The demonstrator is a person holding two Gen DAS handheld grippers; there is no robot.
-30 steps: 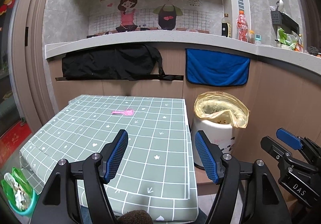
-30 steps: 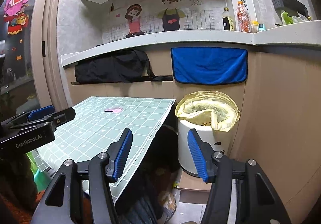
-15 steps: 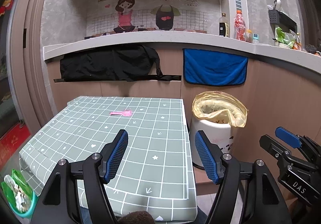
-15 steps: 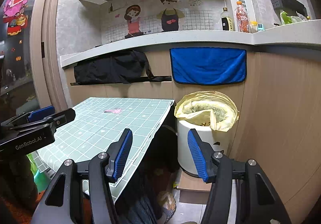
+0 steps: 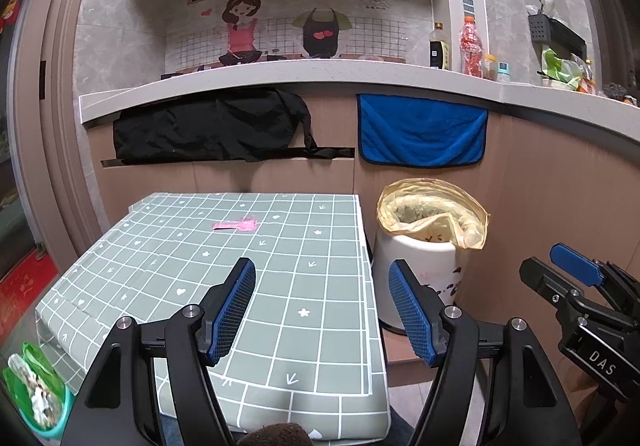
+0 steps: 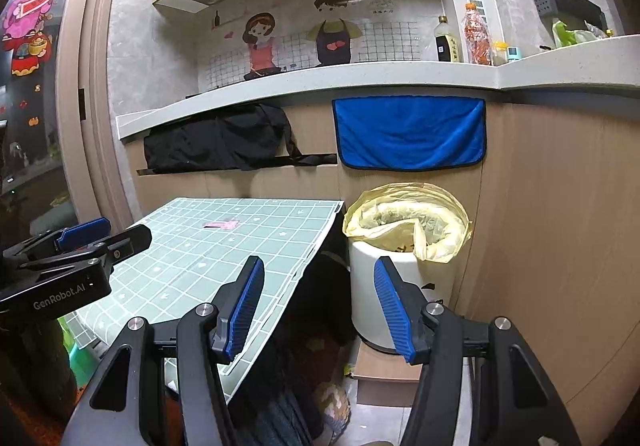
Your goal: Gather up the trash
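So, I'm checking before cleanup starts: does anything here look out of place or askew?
A small pink wrapper lies alone on the green grid-patterned tablecloth, apparently litter. The yellow bag lining the white bin sags unevenly, one flap folded inward. Nothing looks spilled or broken.

The left wrist view has tipped slightly: the table, pink scrap and bin sit a little lower and more level in the picture than a second ago. No object has shifted on the table.
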